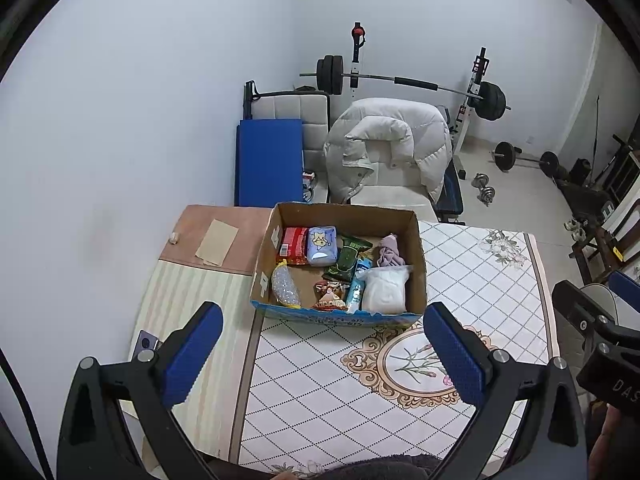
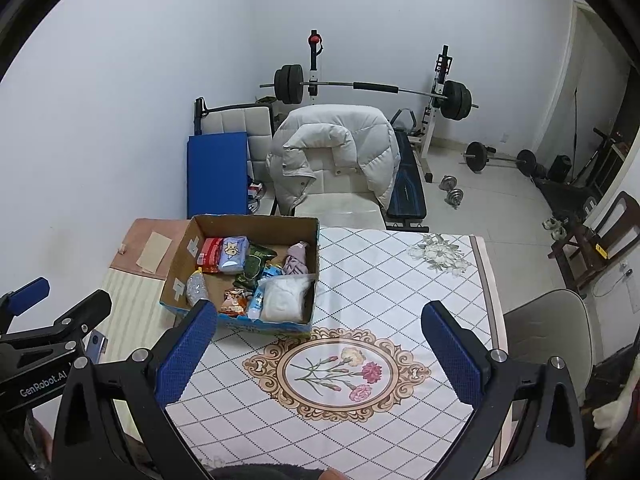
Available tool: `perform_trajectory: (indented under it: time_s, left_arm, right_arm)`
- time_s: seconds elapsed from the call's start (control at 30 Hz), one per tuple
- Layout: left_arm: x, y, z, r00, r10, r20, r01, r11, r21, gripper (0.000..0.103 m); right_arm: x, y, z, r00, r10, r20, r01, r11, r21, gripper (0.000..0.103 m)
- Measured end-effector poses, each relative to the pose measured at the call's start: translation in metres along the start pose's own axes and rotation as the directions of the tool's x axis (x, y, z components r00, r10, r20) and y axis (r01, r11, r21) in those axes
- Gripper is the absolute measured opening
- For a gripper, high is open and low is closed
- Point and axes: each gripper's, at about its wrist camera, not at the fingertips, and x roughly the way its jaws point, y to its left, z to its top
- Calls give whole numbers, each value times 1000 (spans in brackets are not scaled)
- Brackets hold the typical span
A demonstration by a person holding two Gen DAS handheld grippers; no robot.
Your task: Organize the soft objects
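Note:
An open cardboard box (image 1: 419,268) (image 2: 176,264) stands on the patterned tablecloth (image 1: 480,280) (image 2: 400,280). Inside lie a red packet (image 1: 294,245) (image 2: 210,254), a light blue tissue pack (image 1: 321,245) (image 2: 233,254), a green pouch (image 1: 347,258) (image 2: 254,264), a pink cloth (image 1: 390,251) (image 2: 296,260), a white bagged bundle (image 1: 386,290) (image 2: 286,298), a clear beaded bag (image 1: 285,285) (image 2: 196,288) and an orange snack bag (image 1: 330,296) (image 2: 234,302). My left gripper (image 1: 322,336) hovers open, just short of the box's near wall. My right gripper (image 2: 320,338) is open above the floral medallion, right of the box.
A beige paper (image 1: 218,242) (image 2: 154,252) and a phone (image 1: 146,342) (image 2: 98,346) lie on the table's left side. Behind the table stand a chair with a white puffer jacket (image 1: 384,140) (image 2: 332,148), a blue mat (image 1: 268,160), a barbell rack (image 1: 408,80) and dumbbells (image 1: 484,190).

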Motion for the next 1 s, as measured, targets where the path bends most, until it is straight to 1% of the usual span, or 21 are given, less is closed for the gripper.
perform_trajectory:
  time_s: [0.83,1.0]
  left_arm:
    - [4,4,0,1000,1,-3,-1,1000,-2,103]
    - [4,5,0,1000,0,-2,0,1000,-1,103]
  right_arm:
    - [4,-1,-1,1000,9,-10,-9,1000,-7,103]
    - [7,-5,-5,1000,5,-3,-5,1000,-5,103]
